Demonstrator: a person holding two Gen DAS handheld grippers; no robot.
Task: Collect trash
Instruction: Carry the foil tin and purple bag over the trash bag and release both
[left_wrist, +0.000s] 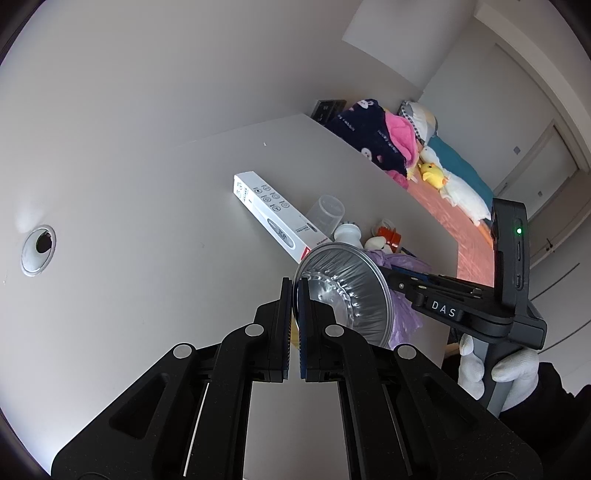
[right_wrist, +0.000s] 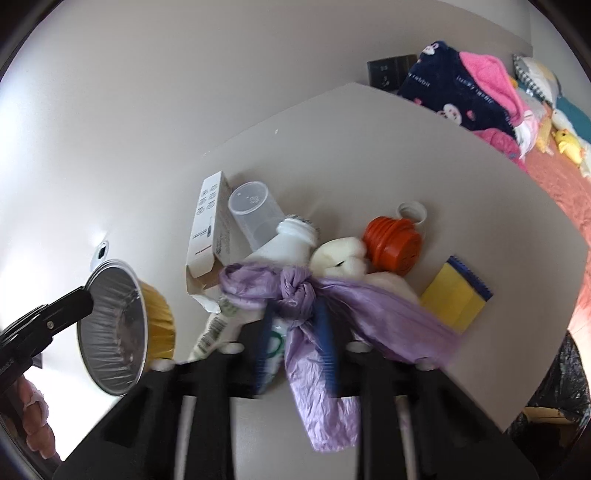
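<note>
My left gripper is shut on the rim of a round foil cup, silver inside and gold outside, held above the table; the cup also shows at the left of the right wrist view. My right gripper has its blue pads on either side of a knotted purple plastic bag, and the image is blurred there. Behind the bag lie a white box, a clear plastic cup, a white bottle, an orange cap and a yellow sponge.
The white table has a cable hole at the left. A bed with blankets and plush toys lies beyond the table's far edge. A black bag hangs past the table's right edge.
</note>
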